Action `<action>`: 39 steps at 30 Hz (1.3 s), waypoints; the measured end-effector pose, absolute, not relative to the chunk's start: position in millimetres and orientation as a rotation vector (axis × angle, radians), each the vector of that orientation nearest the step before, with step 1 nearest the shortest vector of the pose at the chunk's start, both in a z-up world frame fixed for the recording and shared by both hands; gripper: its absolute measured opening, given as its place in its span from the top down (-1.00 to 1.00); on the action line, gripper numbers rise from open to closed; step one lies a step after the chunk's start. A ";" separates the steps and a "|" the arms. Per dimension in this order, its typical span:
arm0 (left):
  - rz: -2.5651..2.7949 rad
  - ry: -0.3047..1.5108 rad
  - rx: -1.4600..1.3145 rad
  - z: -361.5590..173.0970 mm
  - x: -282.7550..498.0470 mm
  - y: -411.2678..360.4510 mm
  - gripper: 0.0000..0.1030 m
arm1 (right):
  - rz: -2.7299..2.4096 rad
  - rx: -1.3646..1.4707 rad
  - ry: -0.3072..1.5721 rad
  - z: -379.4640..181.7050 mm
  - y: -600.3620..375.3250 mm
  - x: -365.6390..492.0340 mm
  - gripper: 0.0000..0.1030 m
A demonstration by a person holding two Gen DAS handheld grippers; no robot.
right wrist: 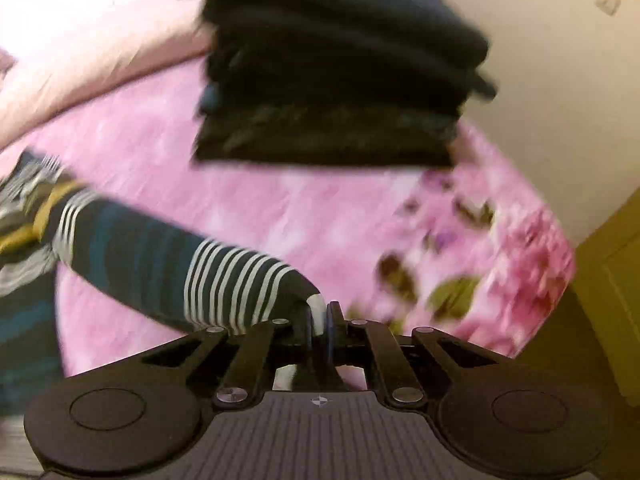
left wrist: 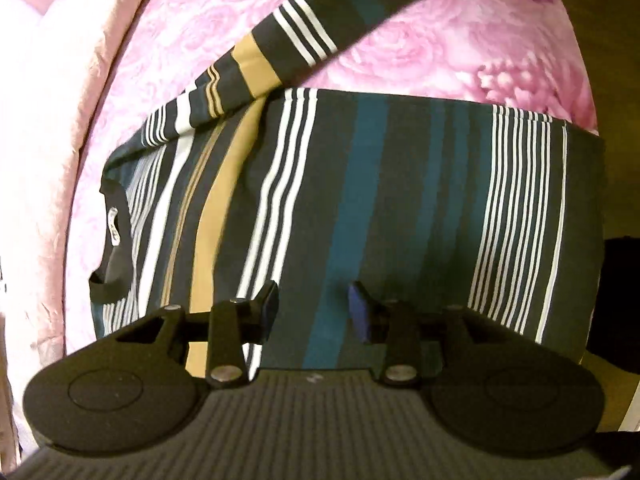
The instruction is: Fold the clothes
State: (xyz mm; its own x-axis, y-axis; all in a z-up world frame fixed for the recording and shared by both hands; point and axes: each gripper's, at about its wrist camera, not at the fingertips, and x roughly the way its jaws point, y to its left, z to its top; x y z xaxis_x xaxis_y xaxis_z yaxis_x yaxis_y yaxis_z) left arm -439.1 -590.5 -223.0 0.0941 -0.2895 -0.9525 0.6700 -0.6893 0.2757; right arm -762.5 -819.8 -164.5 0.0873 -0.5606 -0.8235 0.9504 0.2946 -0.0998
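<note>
- The striped shirt [left wrist: 352,200] is lying flat on the pink floral bedspread [left wrist: 440,60], filling the middle of the left wrist frame, with its dark collar [left wrist: 112,240] pointing toward the left edge.
- The left tongs [left wrist: 313,308] are hovering over the shirt's lower middle, released, with nothing between the pads and teal and dark stripes showing through the gap.
- One sleeve [left wrist: 320,24] is stretching from the shirt's upper left corner diagonally toward the top right of that frame.
- In the right wrist frame, the right tongs [right wrist: 320,320] are clenched on the white cuff end of that sleeve [right wrist: 180,264], which is running off toward the left edge.
- The shirt is showing dark bands with teal, tan and thin white stripes; the fabric is looking smooth on the body.
- A stack of dark folded clothes [right wrist: 332,80] is sitting on the bedspread [right wrist: 280,208] in the upper middle of the right wrist frame, blurred.
</note>
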 end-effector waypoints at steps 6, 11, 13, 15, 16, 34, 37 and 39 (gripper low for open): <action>-1.686 0.380 1.649 -232.3 -440.3 -591.8 0.27 | -1.171 0.530 0.911 -179.5 -850.6 -738.3 0.90; -1.702 0.286 1.596 -234.0 -432.9 -643.4 0.27 | -1.202 0.563 0.968 -195.5 -864.7 -743.7 0.31; -1.709 0.225 1.578 -237.9 -431.2 -669.7 0.25 | -1.214 0.551 0.987 -200.4 -864.2 -747.3 -0.55; -1.713 0.095 1.597 -248.3 -434.7 -696.8 0.25 | -1.194 0.533 0.966 -198.3 -855.6 -749.4 -0.59; -1.711 0.014 1.616 -254.9 -438.0 -707.4 0.24 | -1.168 0.521 0.980 -199.5 -850.3 -746.9 -0.59; -1.812 0.030 1.470 -248.1 -466.5 -842.9 0.90 | -0.783 0.010 1.235 -282.1 -824.2 -725.6 -0.58; -1.826 0.011 1.491 -244.0 -469.1 -852.2 0.90 | -0.747 0.005 1.206 -278.2 -835.9 -722.1 0.12; -1.838 -0.002 1.511 -240.8 -470.5 -854.7 0.90 | -0.732 0.032 1.189 -272.5 -839.8 -723.5 0.81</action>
State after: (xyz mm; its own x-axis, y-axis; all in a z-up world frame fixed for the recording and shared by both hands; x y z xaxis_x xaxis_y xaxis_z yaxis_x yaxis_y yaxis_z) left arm -470.5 -854.7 -240.8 -0.0280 -0.5343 -0.8448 0.5323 -0.7233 0.4398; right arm -723.5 -839.8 -272.5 0.1732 -0.5002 -0.8484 0.5322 0.7723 -0.3467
